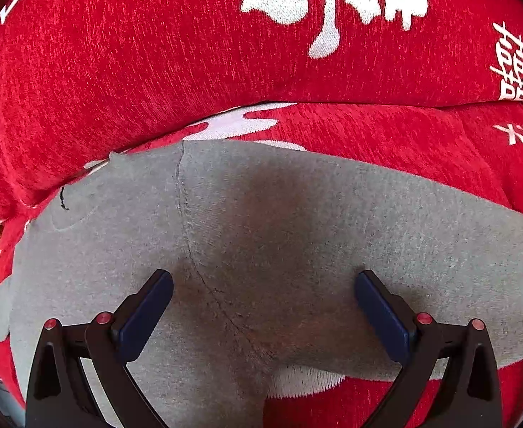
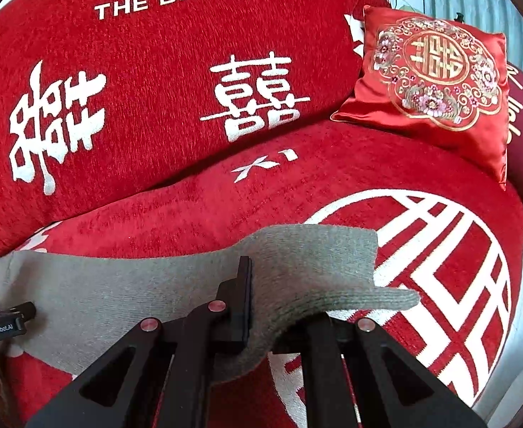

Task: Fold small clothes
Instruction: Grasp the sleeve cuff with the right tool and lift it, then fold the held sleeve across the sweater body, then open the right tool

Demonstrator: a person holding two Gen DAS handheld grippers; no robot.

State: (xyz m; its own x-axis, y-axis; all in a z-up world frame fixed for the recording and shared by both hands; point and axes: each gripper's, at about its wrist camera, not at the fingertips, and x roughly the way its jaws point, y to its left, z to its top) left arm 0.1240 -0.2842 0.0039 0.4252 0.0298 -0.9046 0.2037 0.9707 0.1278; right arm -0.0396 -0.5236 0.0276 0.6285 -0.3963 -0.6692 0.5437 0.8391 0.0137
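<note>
**Right jaws clamped on grey garment, left jaws wide apart**

A grey knitted garment (image 1: 297, 235) lay spread on the seat of a red sofa (image 2: 197, 207), near its front edge, below the backrest. The right gripper (image 2: 257, 306) had its jaws together, pinching a fold of the garment's edge, which draped over them and lifted off the seat. The left gripper (image 1: 263, 315) hovered over the cloth, jaws wide apart, holding nothing. A red embroidered cushion (image 2: 436, 82) leaned in the sofa's far right corner.

The gray garment (image 2: 154, 285) drapes over and hides the right tongs' (image 2: 257, 306) far finger.
</note>
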